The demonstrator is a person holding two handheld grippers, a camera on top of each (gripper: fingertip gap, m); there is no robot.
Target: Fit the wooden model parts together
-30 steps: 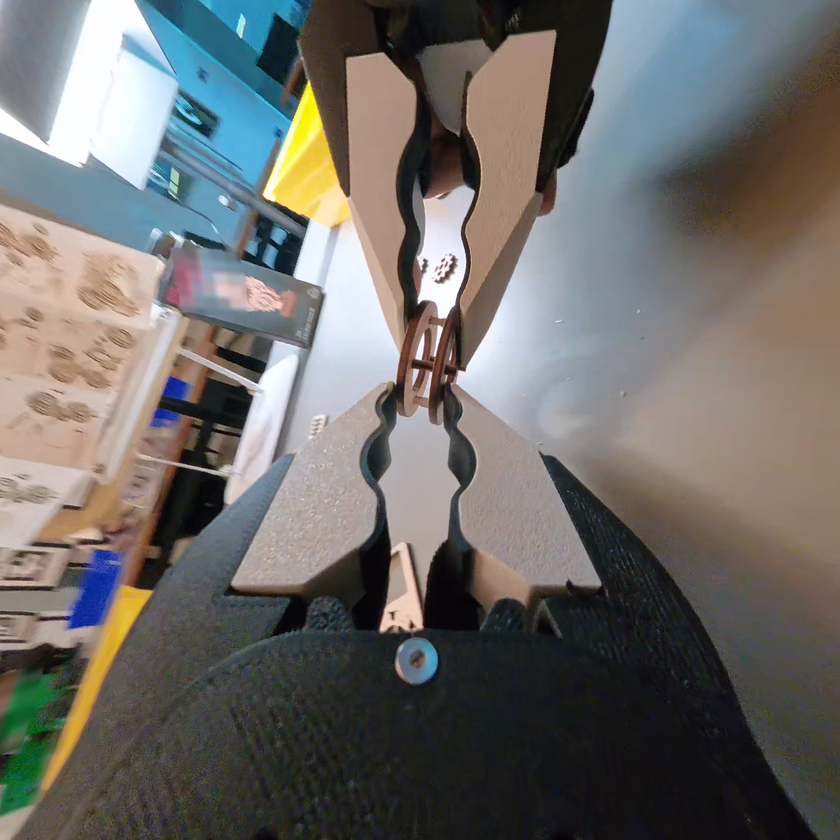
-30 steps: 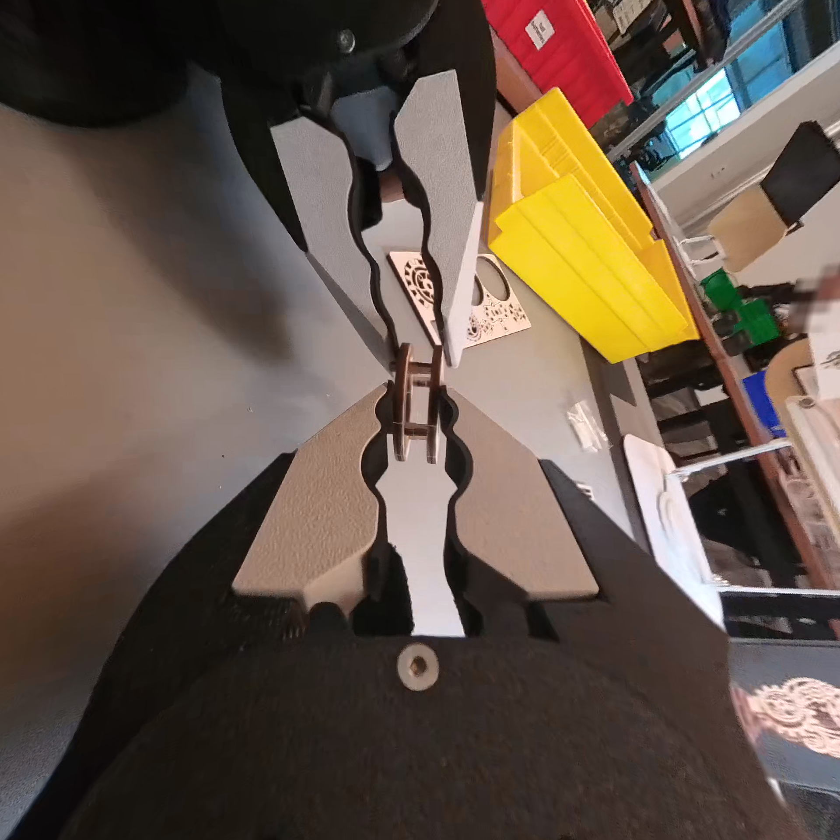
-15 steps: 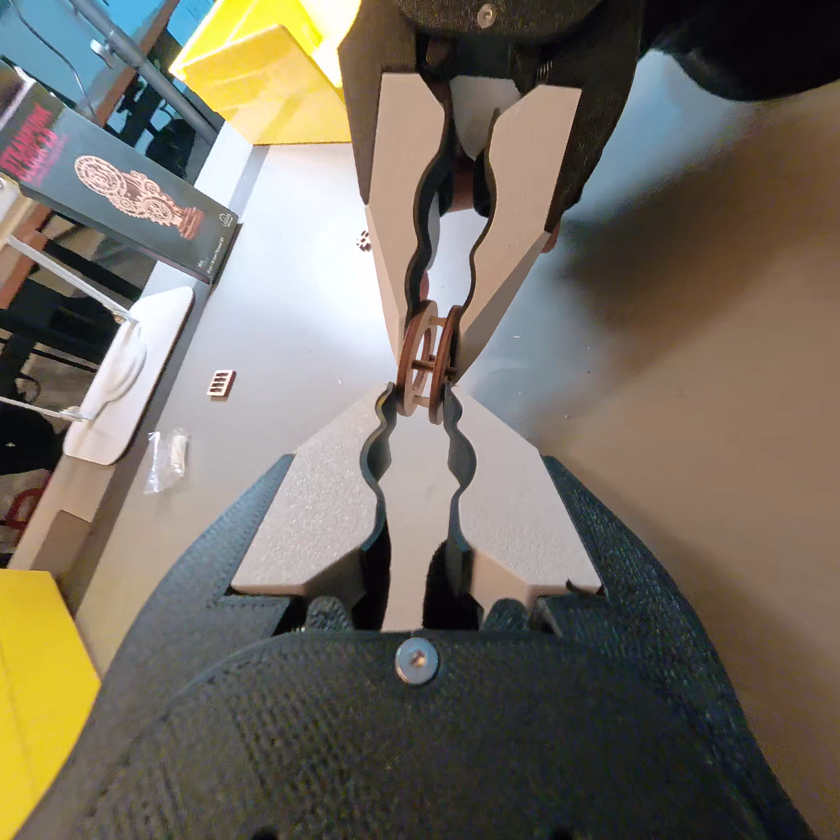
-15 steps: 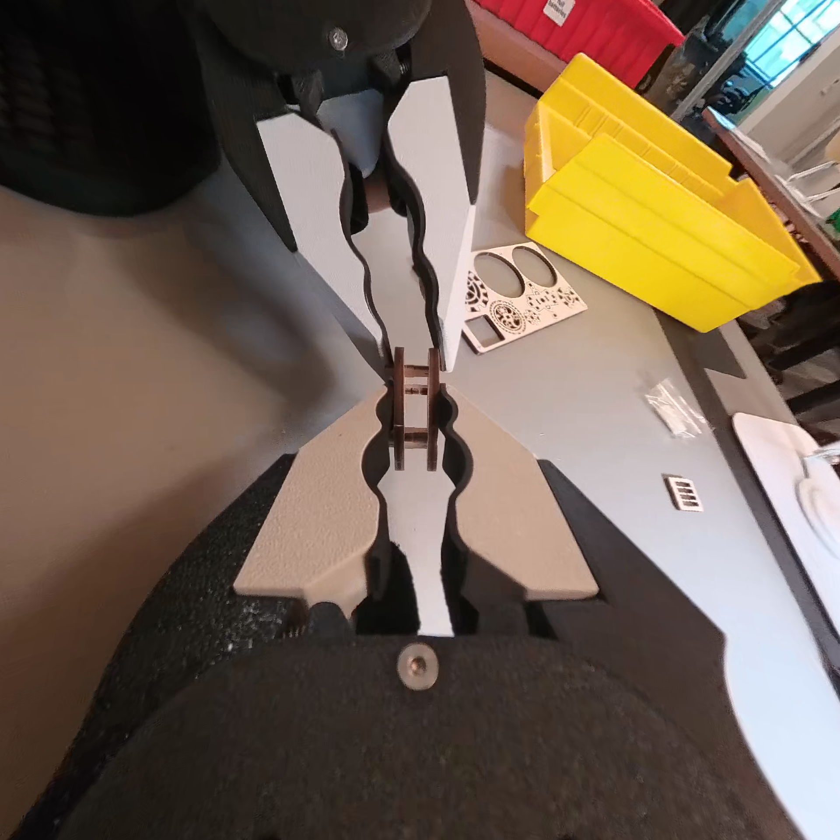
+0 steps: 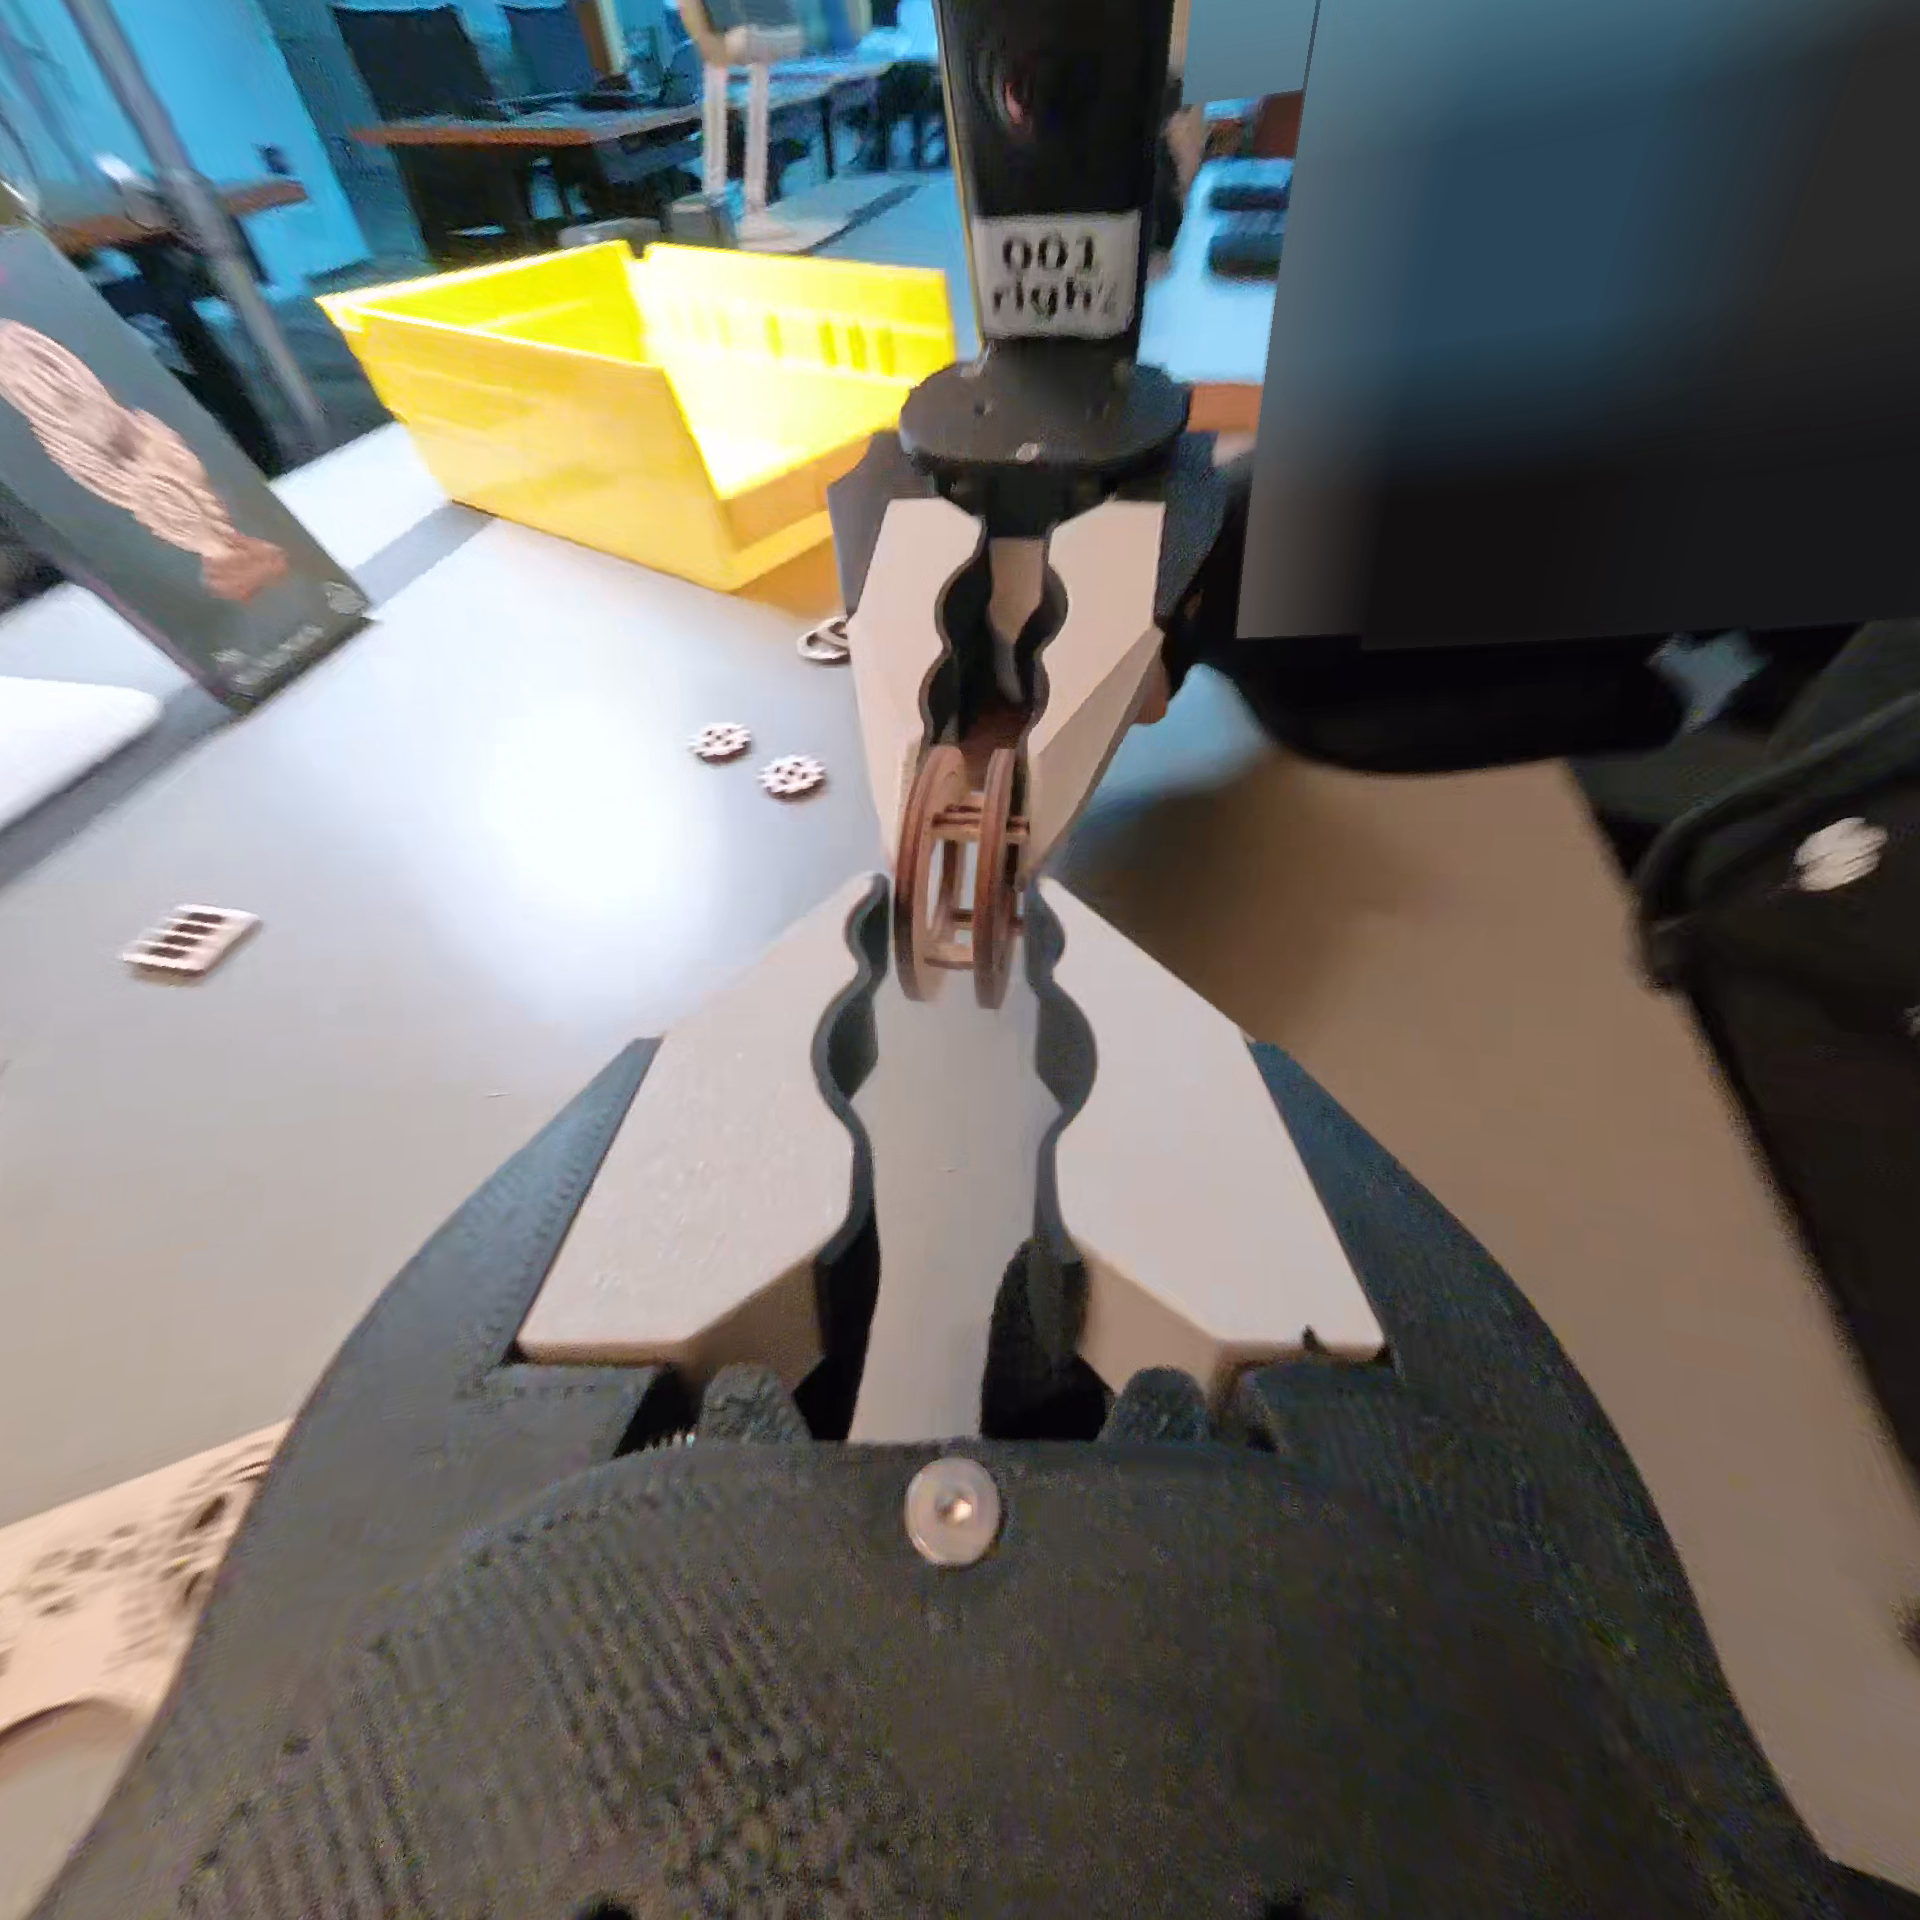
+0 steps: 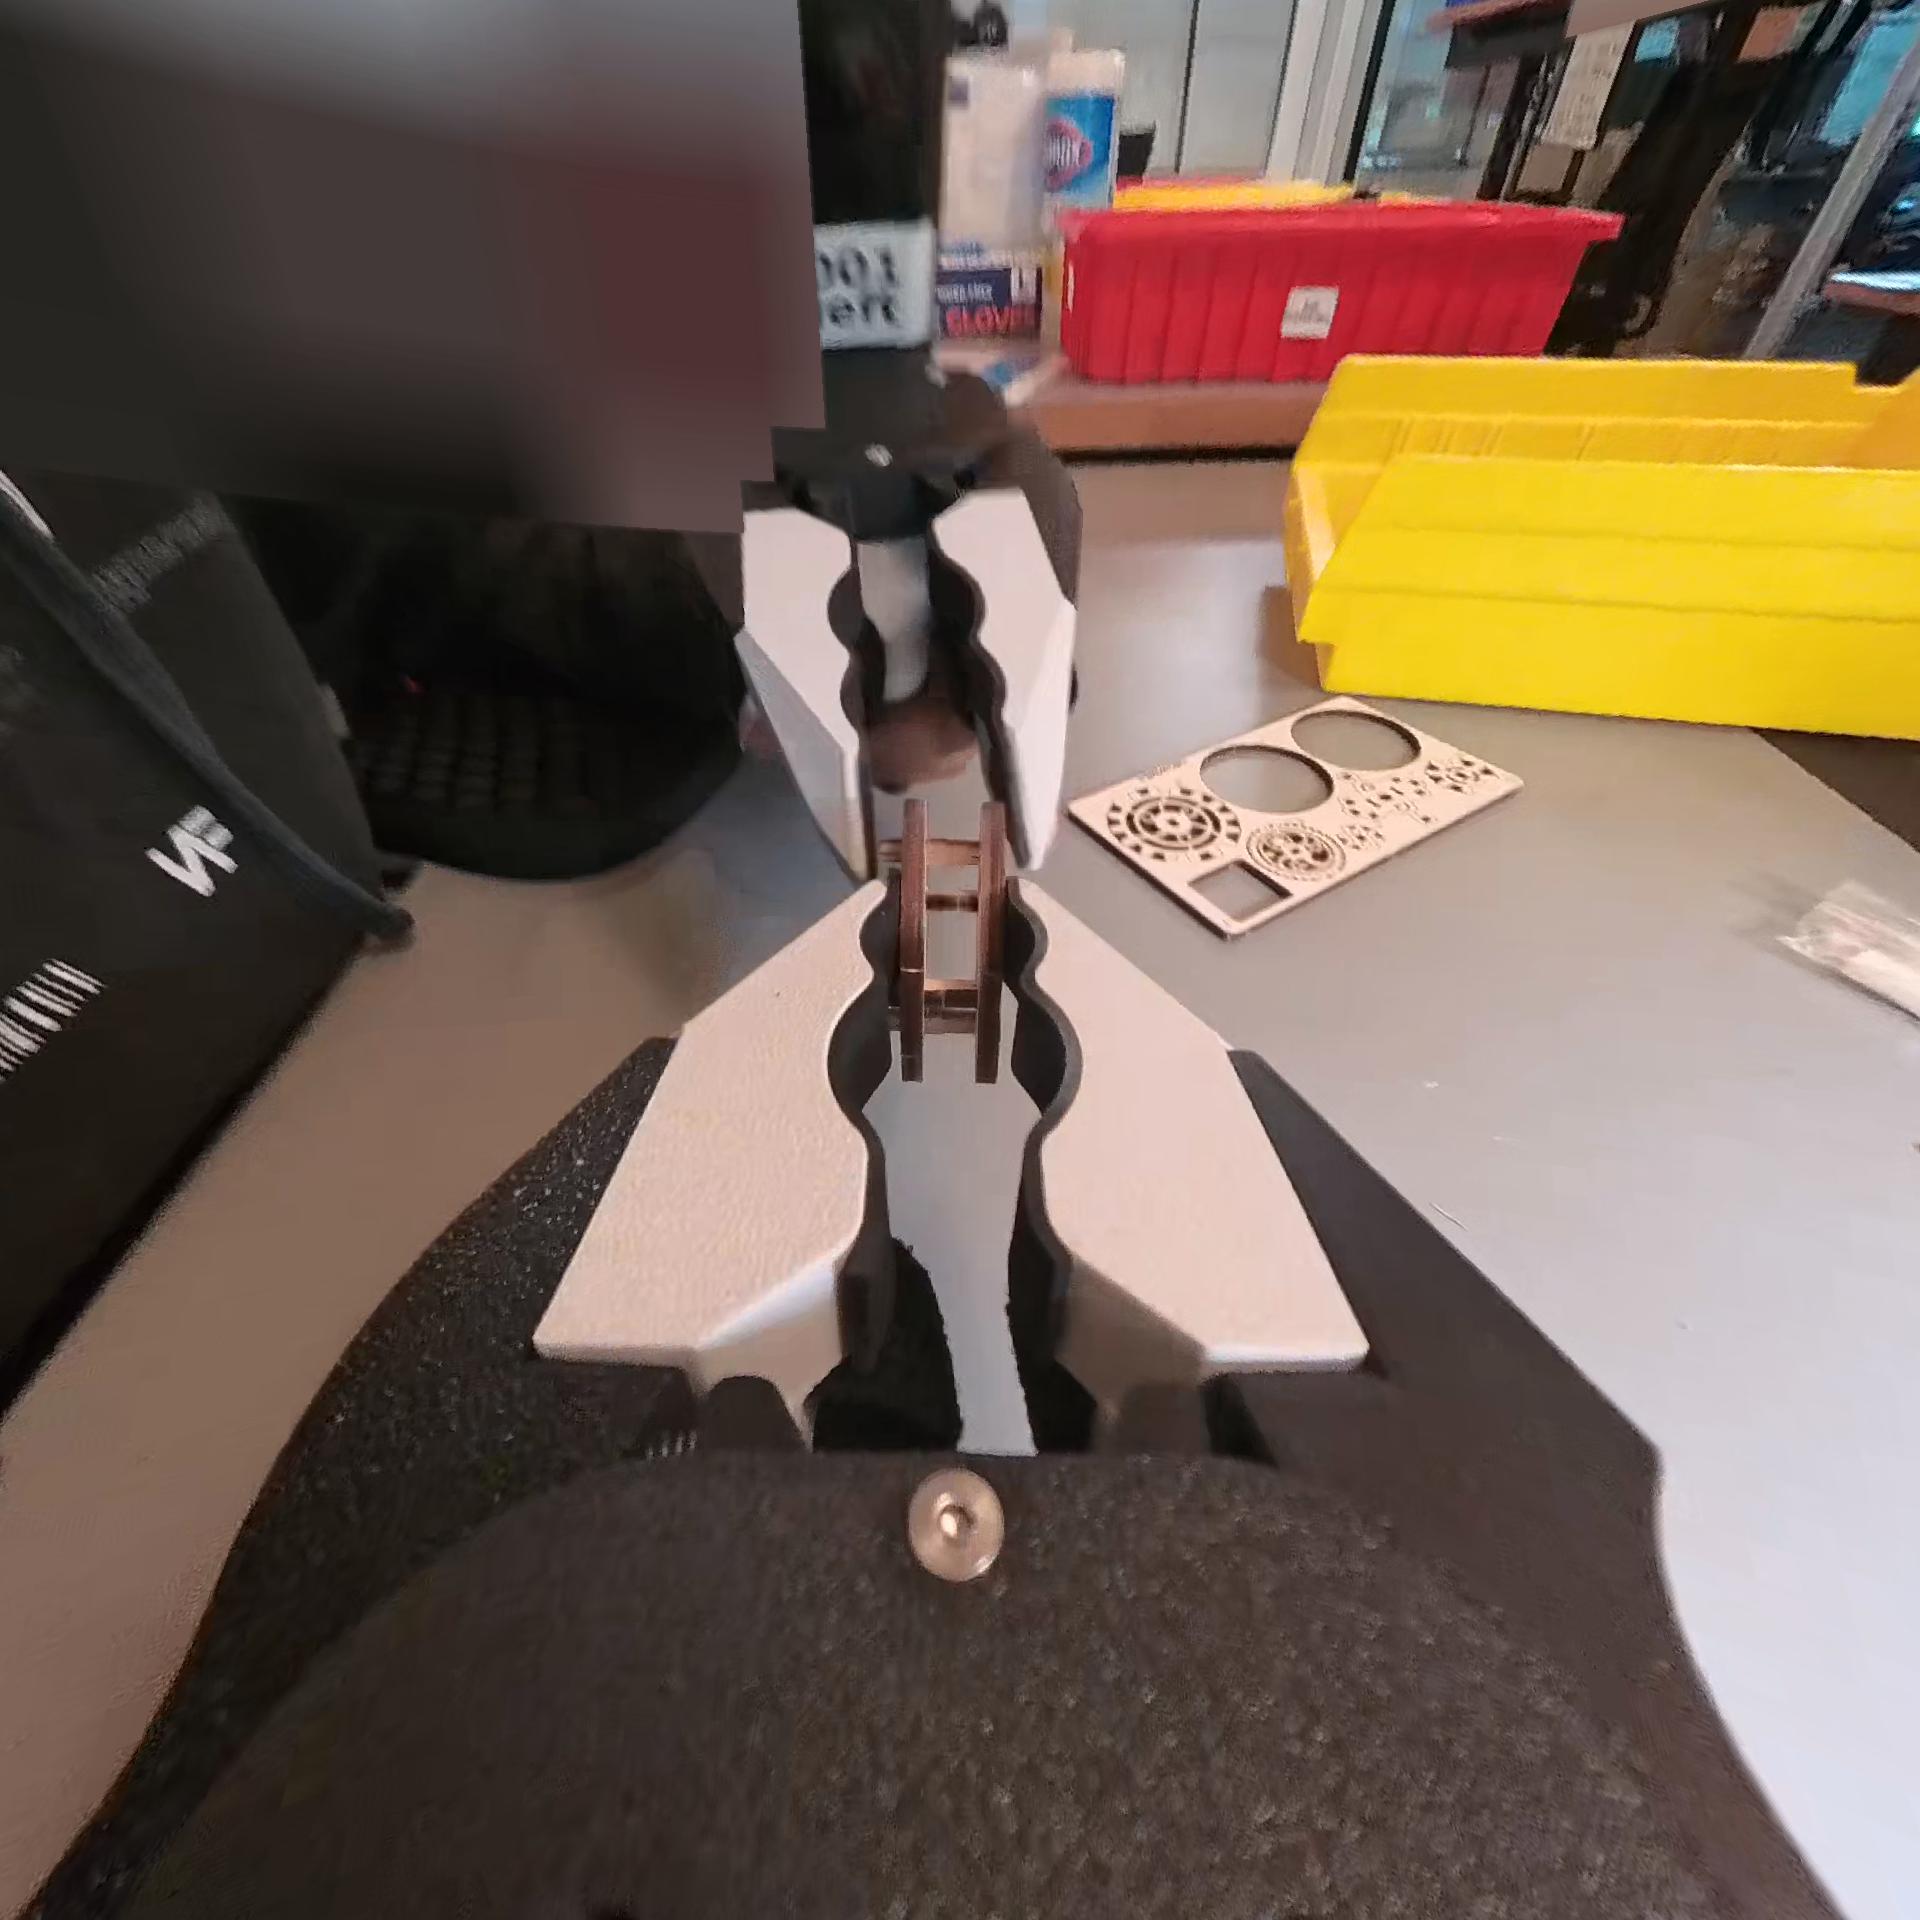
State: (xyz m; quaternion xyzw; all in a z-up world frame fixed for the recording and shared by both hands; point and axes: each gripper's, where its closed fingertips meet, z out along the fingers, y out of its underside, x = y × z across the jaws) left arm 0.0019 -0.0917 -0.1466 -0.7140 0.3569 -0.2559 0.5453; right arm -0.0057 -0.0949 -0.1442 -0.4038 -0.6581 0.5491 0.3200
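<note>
From my left wrist view, the grey worktop (image 5: pixel 436 935) carries a yellow bin (image 5: pixel 623 416), two small gears (image 5: pixel 753 758), a slotted wooden strip (image 5: pixel 187 940) and a dark box (image 5: pixel 156 520). My left gripper (image 5: pixel 956 935) is clamped narrow on the wooden wheel assembly (image 5: pixel 961 883), held above the worktop; the right gripper (image 5: pixel 961 831) pinches it from the far side. Its two discs stand upright, axle running left to right.

From my right wrist view, the wheel assembly sits between the right gripper's fingers (image 6: pixel 758 1091), discs edge-on. A cut-out wooden sheet (image 6: pixel 1299 821), yellow bin and red bin (image 6: pixel 1320 291) lie right; a black bag (image 6: pixel 156 883) left.
</note>
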